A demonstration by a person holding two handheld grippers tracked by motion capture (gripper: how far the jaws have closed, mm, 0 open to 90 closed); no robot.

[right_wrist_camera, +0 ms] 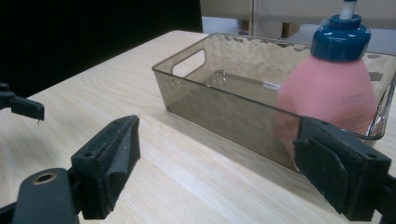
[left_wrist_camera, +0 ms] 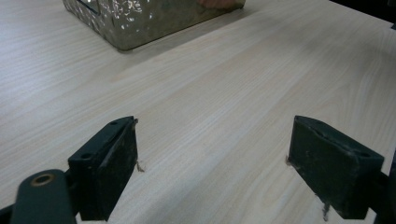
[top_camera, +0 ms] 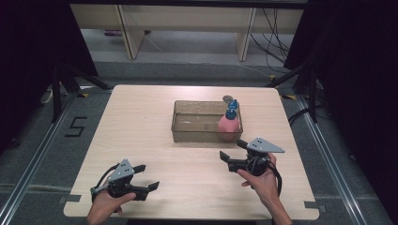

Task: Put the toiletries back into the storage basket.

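A pink bottle with a blue pump cap stands upright in the right end of a clear smoky bin at the table's middle. In the right gripper view the bottle stands inside the bin, just beyond the jaws. My right gripper is held a little in front of the bin's right end, open, with nothing between its jaws. My left gripper hovers near the front left of the table, open and empty. The left gripper view has a corner of the bin at the top.
The light wooden table has bare wood around the bin. A small round grey object lies just behind the bin. Dark curtains flank the table, and wooden furniture legs and cables stand on the floor beyond it.
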